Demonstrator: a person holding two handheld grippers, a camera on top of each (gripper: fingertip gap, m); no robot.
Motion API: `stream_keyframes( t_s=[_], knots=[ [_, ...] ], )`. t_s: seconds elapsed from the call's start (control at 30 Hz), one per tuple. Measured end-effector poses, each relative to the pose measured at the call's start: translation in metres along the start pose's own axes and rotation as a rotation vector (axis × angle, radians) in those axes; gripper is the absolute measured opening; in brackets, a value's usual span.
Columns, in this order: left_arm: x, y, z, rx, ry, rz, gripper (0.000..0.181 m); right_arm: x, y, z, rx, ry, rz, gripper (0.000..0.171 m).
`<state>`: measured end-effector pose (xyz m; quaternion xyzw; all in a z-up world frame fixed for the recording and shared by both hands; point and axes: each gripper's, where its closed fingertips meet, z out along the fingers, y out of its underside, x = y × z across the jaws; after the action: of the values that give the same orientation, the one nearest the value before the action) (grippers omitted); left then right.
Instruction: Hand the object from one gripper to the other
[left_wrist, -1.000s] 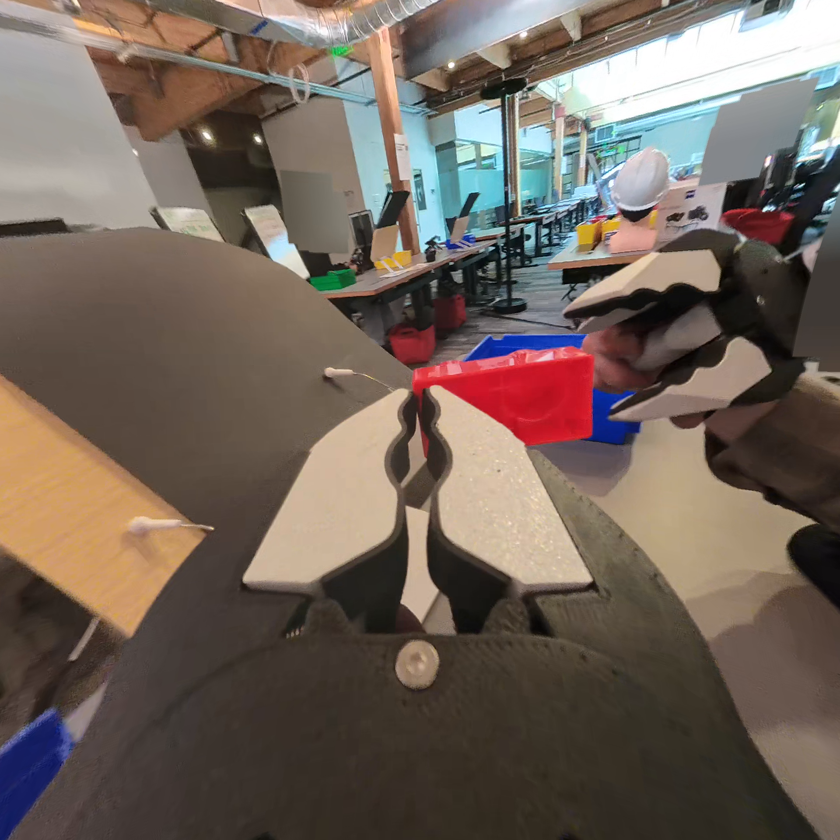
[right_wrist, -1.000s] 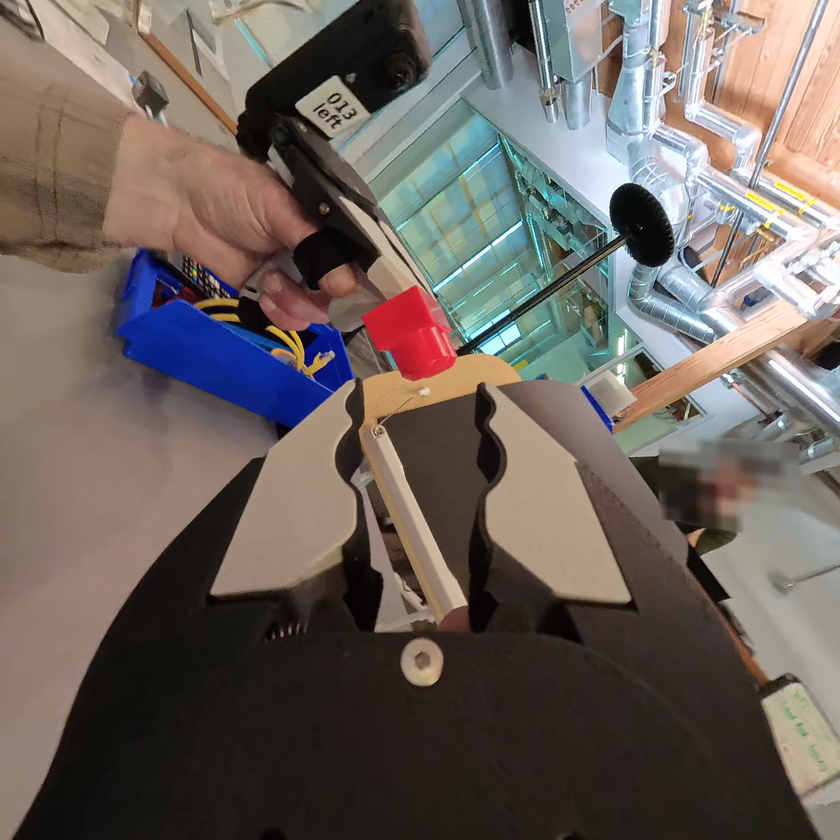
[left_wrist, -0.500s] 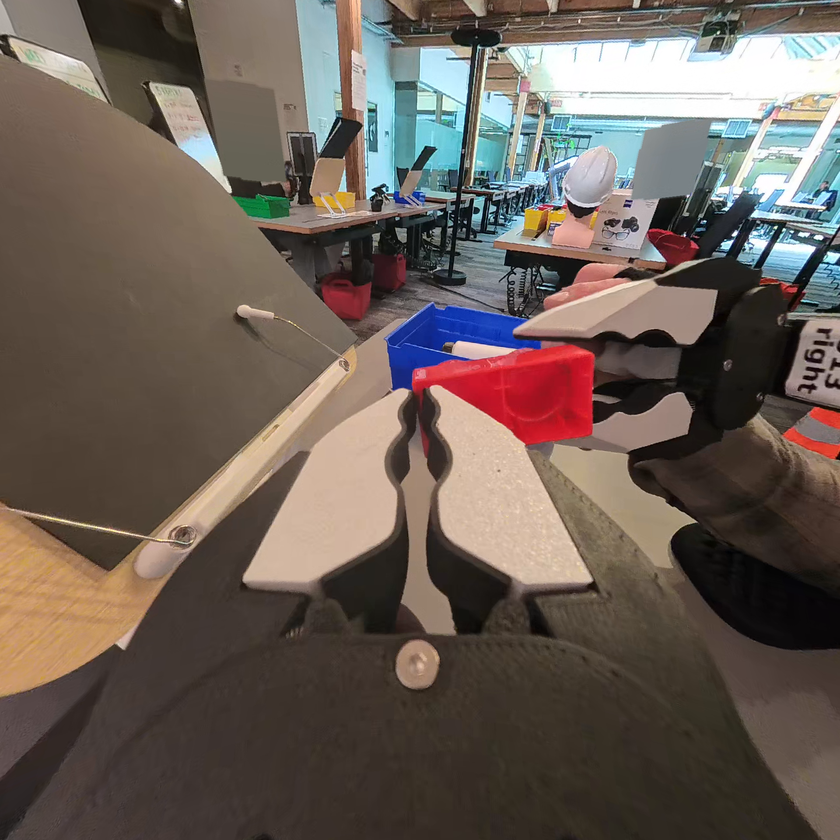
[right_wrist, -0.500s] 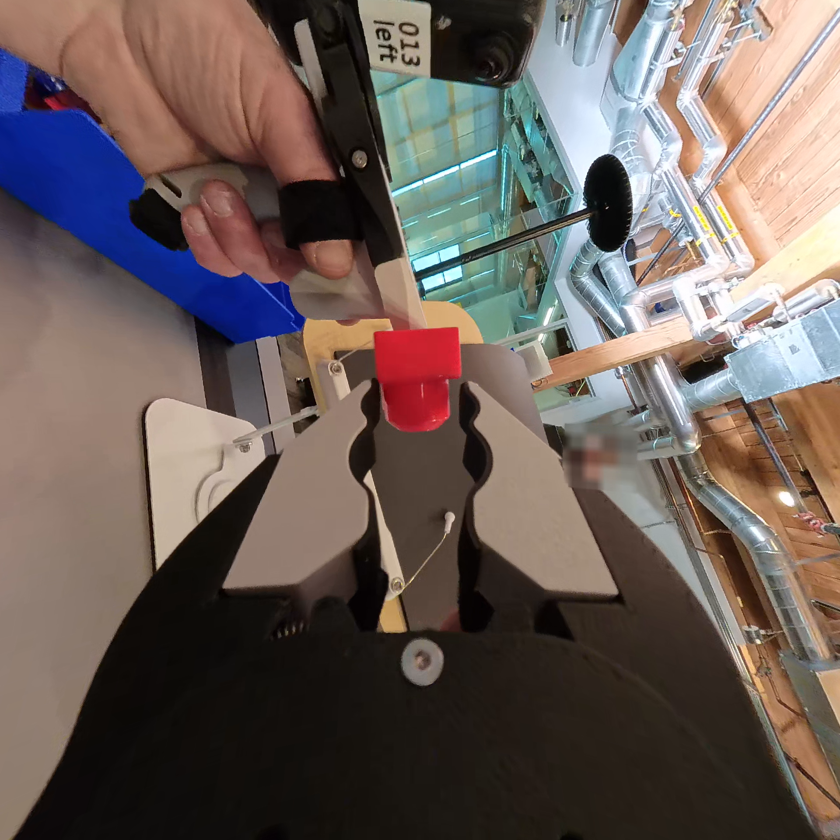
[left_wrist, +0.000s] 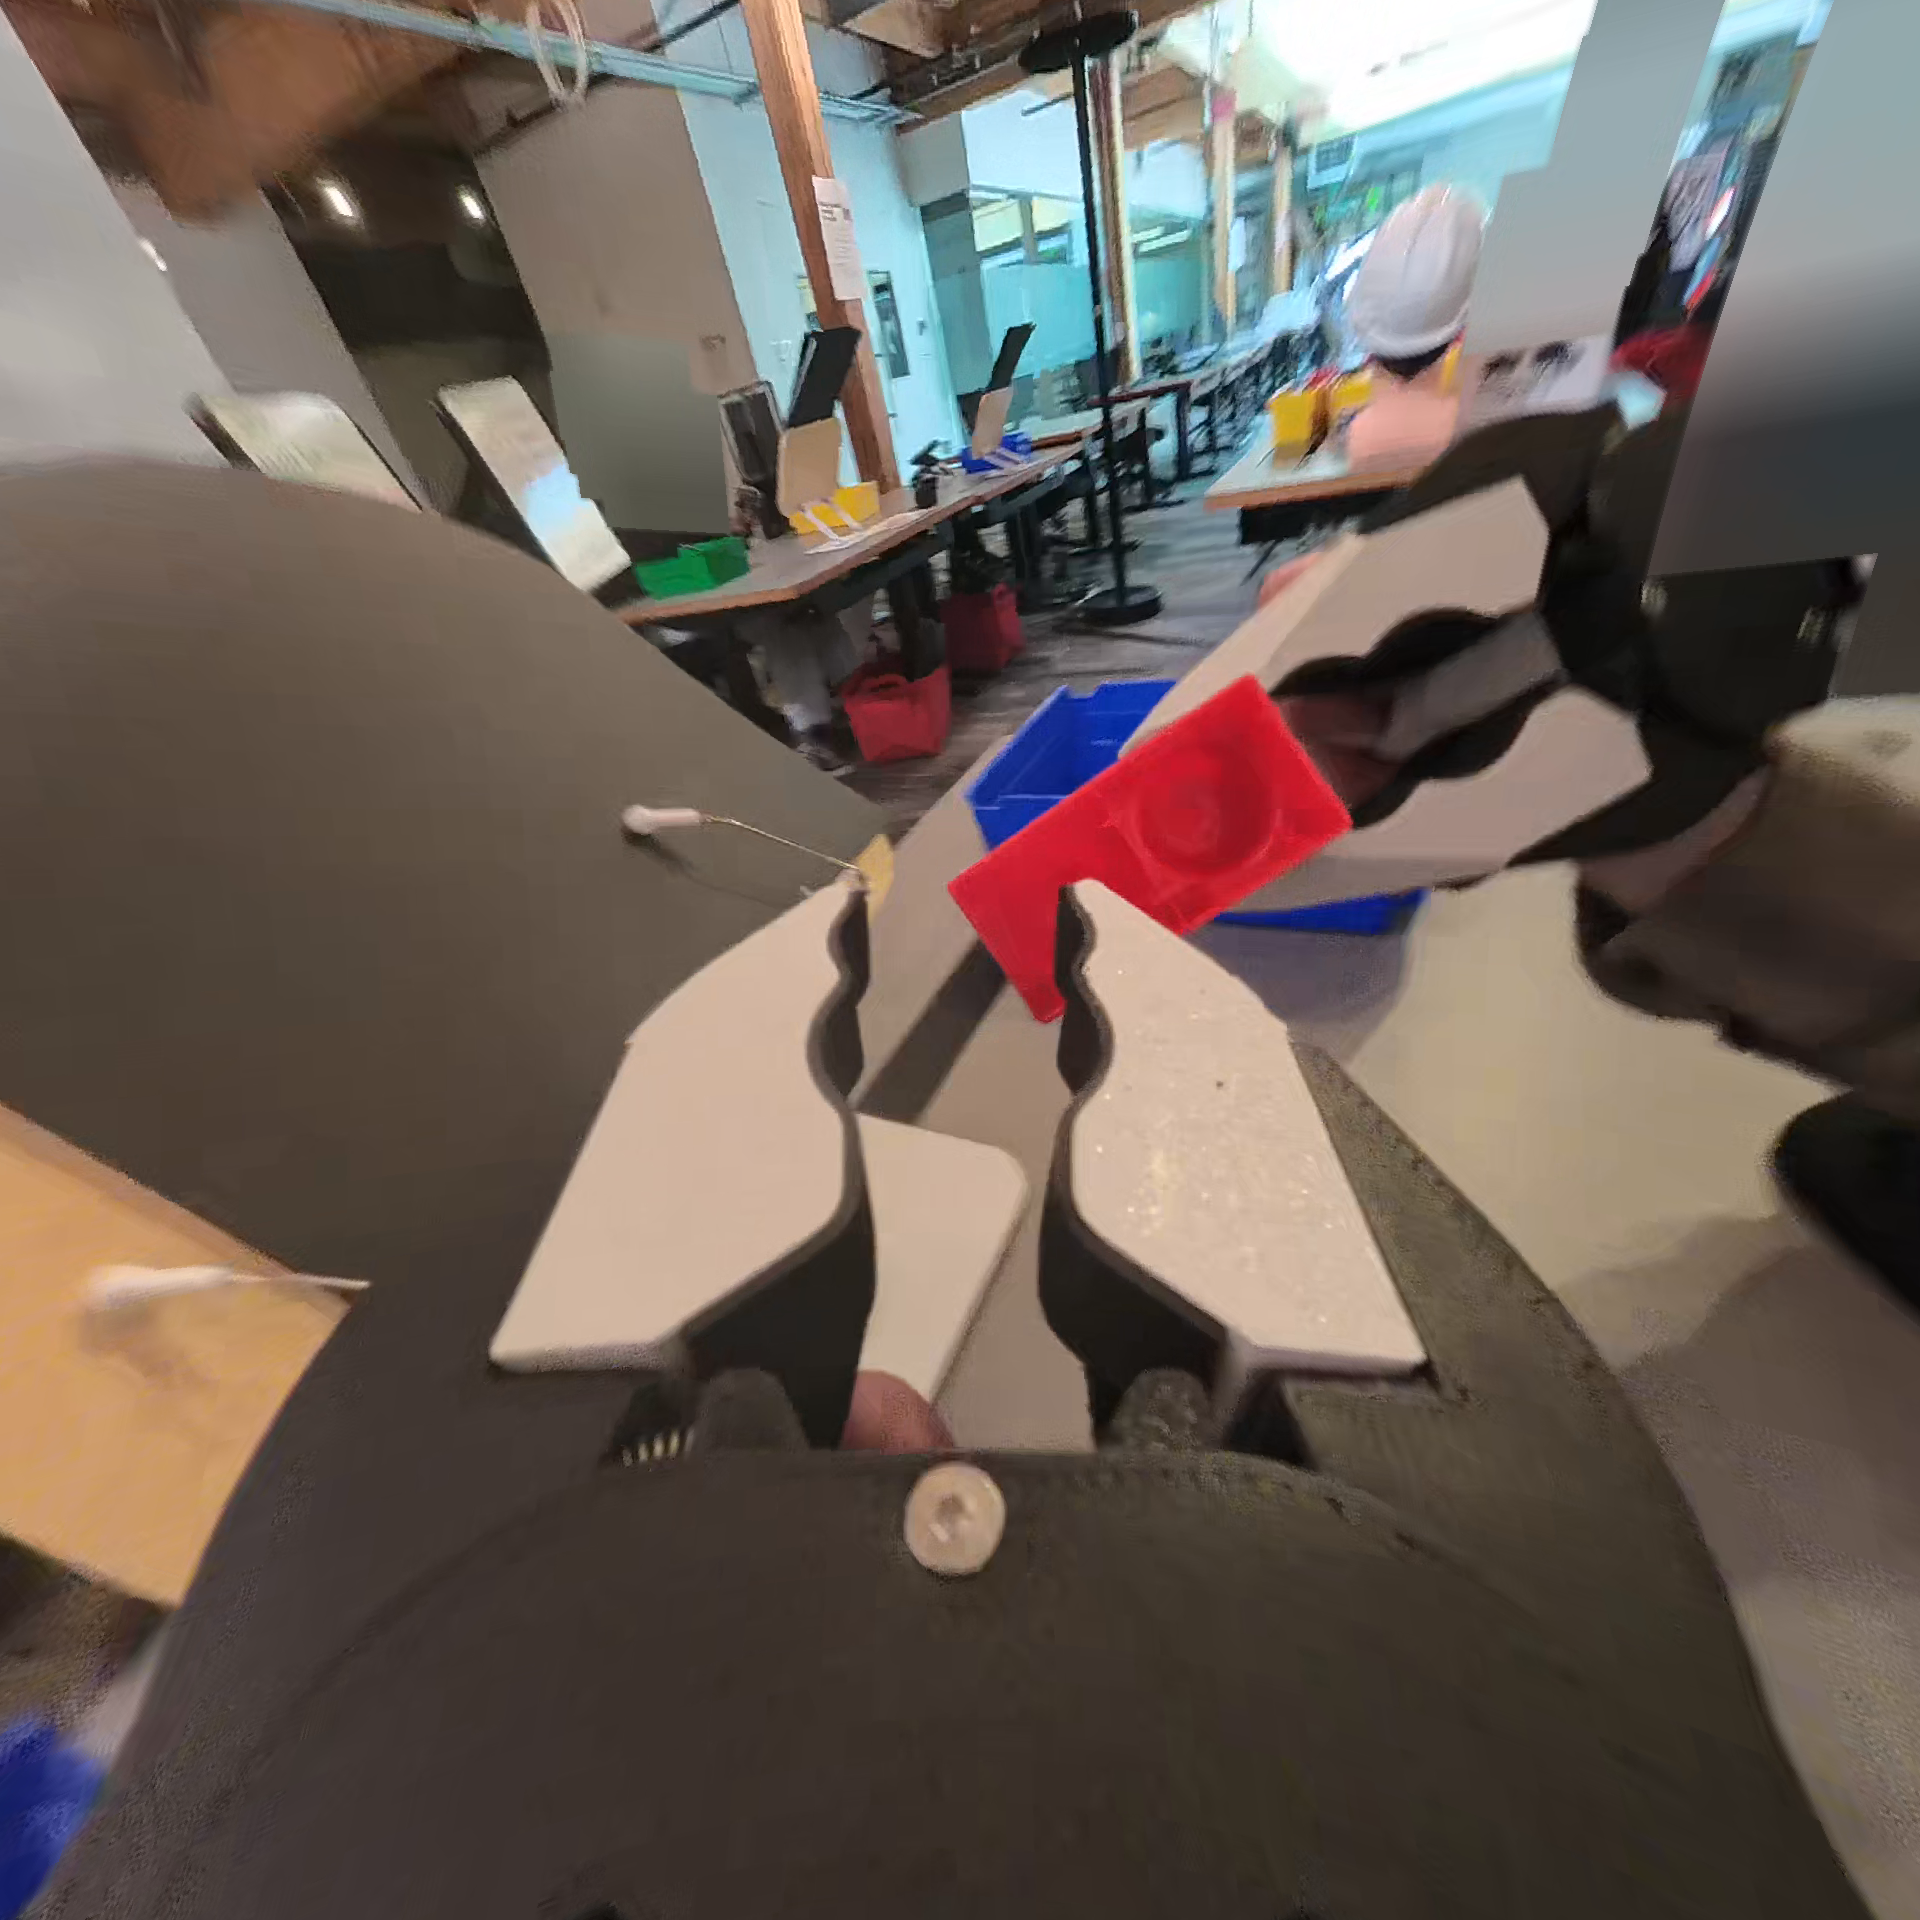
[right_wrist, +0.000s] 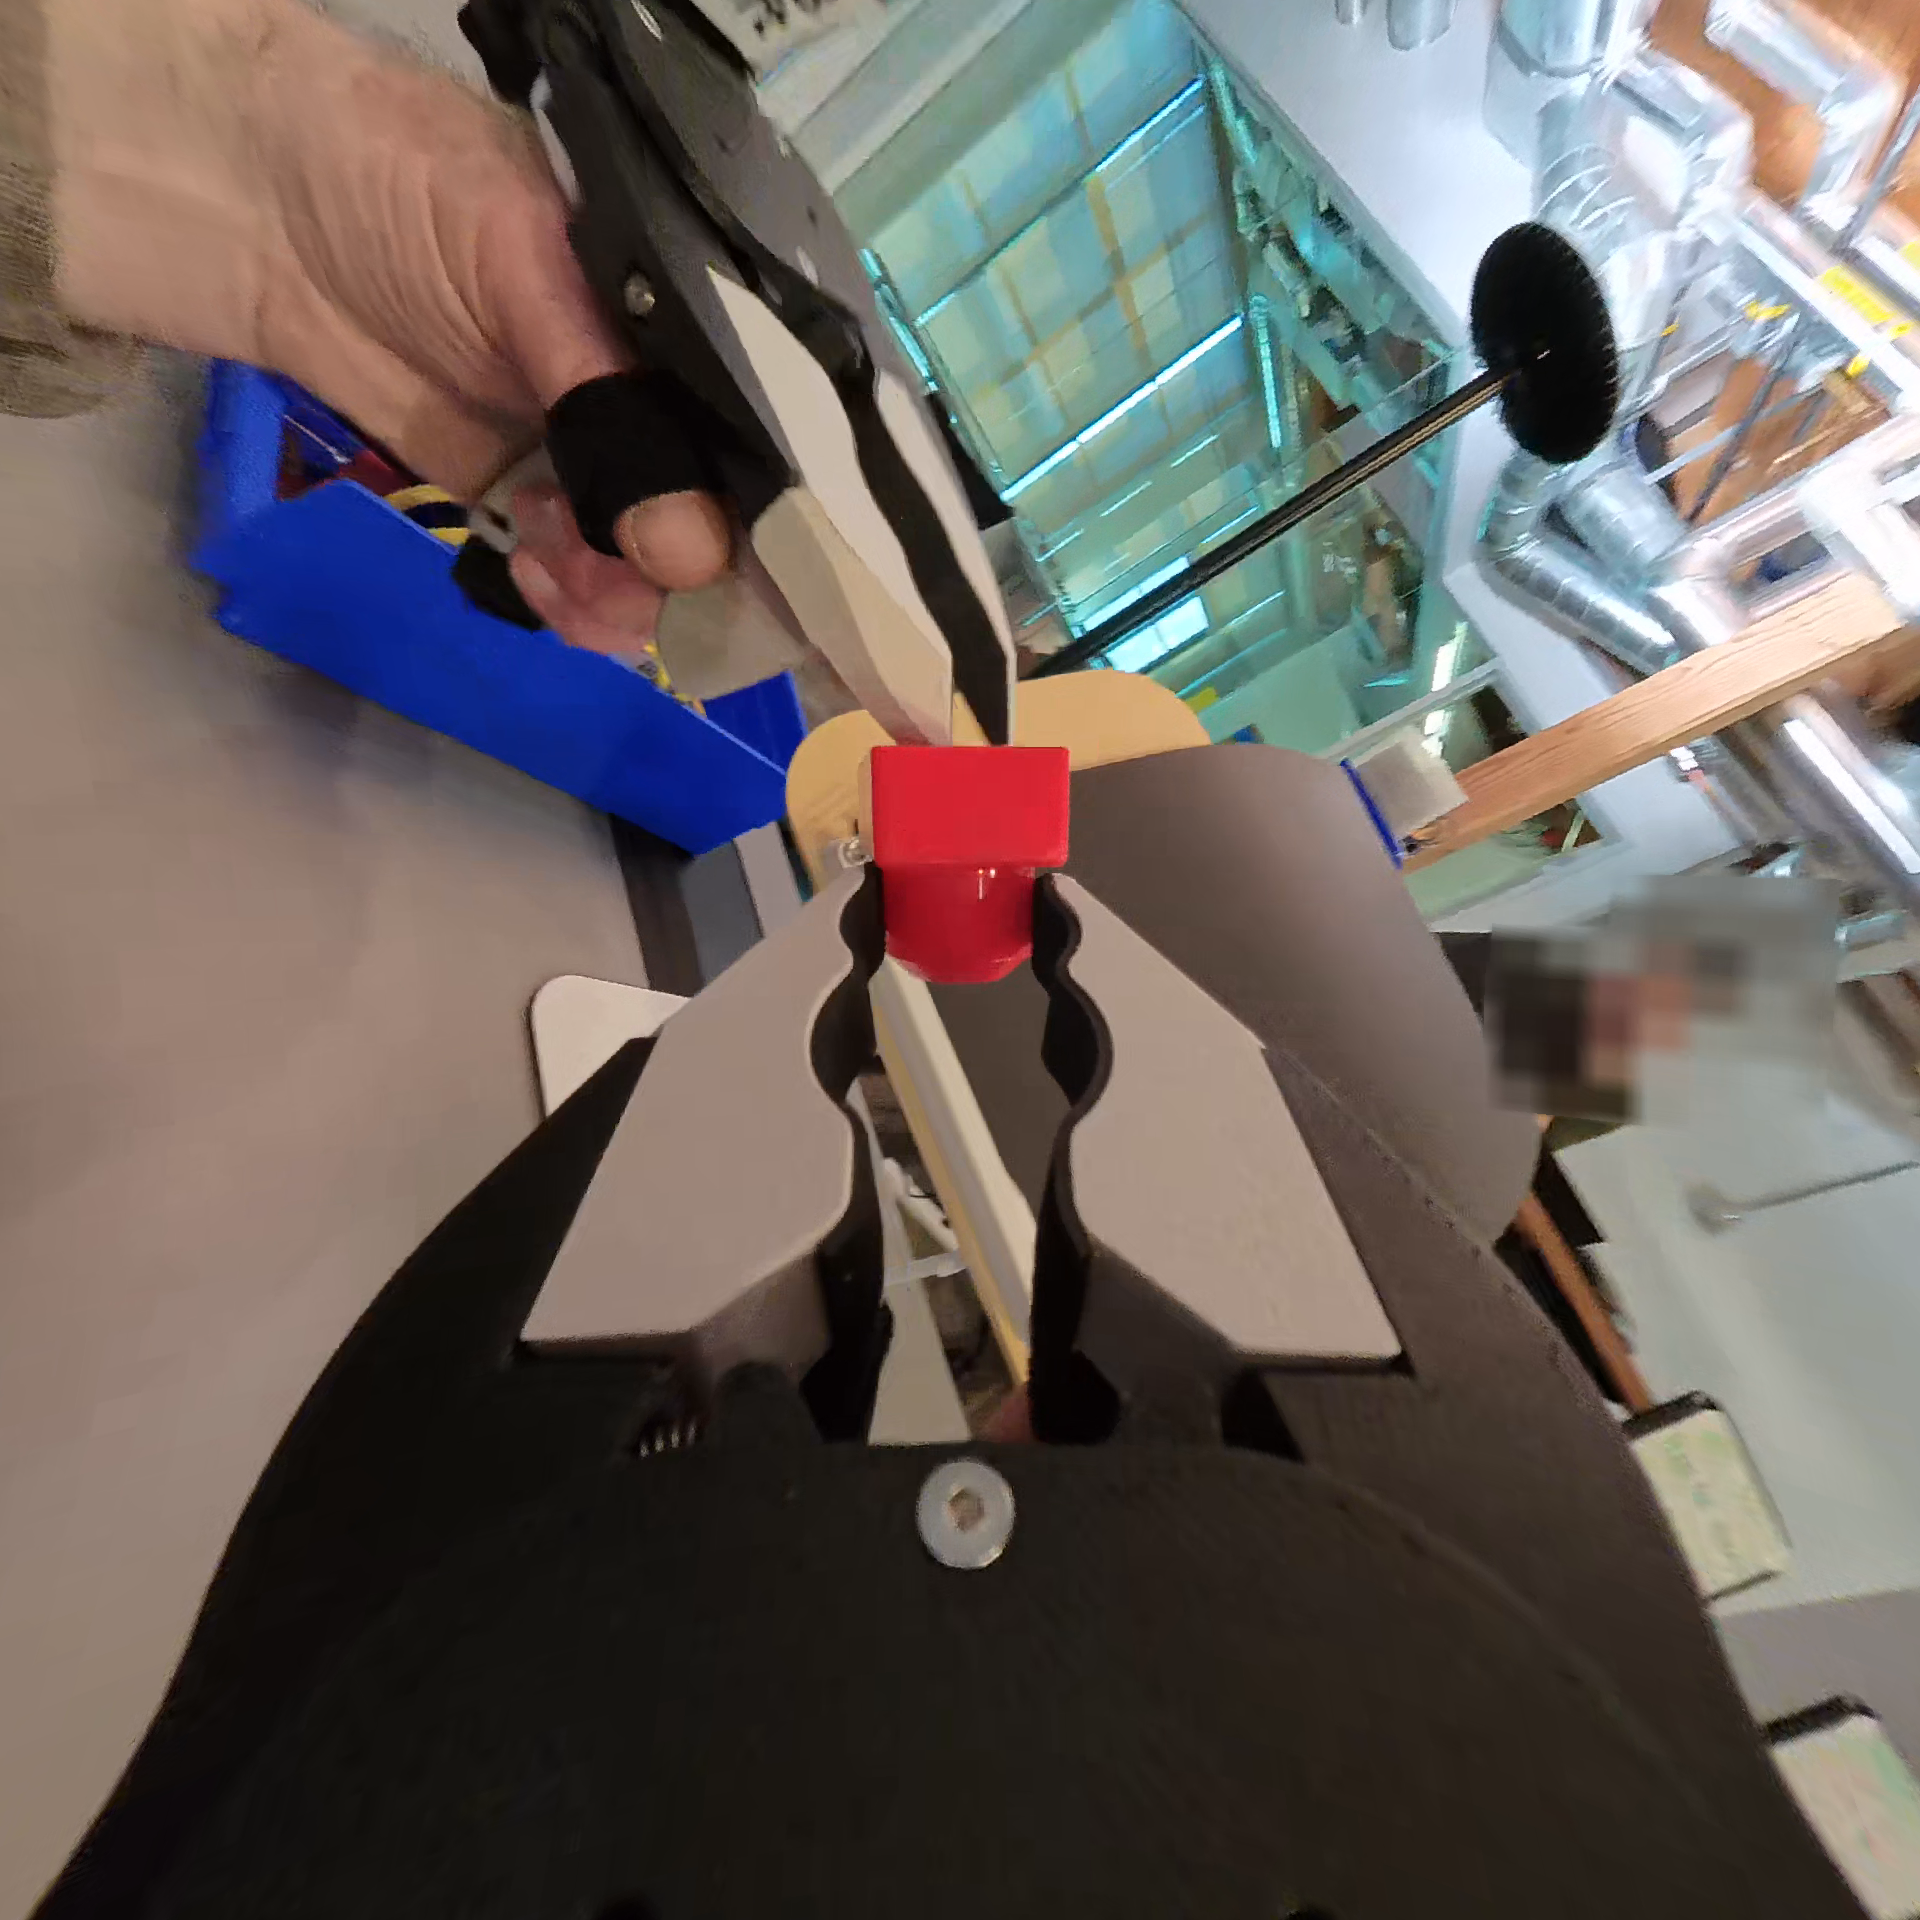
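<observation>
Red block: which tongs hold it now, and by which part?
The right tongs grip the red block by its round stub; the left tongs are open, off it.

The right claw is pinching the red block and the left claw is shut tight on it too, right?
Not quite. The right claw is pinching the red block, but the left claw is open. In the left wrist view there is a clear gap between its fingers, and the block sits off beside one fingertip, held by the other claw.

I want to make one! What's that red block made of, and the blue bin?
The small red square-topped block looks like smooth, slightly glossy moulded plastic, with crisp edges and even colour. The blue open-topped bin seems rigid plastic too, though blur hides its finish.
</observation>
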<state>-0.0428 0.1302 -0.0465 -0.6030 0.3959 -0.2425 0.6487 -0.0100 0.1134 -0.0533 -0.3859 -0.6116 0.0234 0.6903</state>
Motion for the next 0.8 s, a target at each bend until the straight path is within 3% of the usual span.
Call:
stream_keyframes(
  t_s=[0.17,0.3,0.53,0.8],
  knots=[
    [0.021,0.003,-0.005,-0.091,0.009,0.322,0.055,-0.009,0.017,-0.013,-0.012,-0.166,0.163,0.026],
    [0.050,0.023,0.006,-0.204,0.116,0.405,0.071,-0.030,0.025,-0.024,-0.046,-0.338,0.244,0.026],
    [0.080,0.070,0.030,-0.373,0.234,0.454,0.067,-0.063,0.040,-0.044,-0.157,-0.563,0.302,0.026],
    [0.100,0.088,0.044,-0.392,0.312,0.437,0.047,-0.076,0.048,-0.051,-0.226,-0.643,0.321,0.026]
  ],
)
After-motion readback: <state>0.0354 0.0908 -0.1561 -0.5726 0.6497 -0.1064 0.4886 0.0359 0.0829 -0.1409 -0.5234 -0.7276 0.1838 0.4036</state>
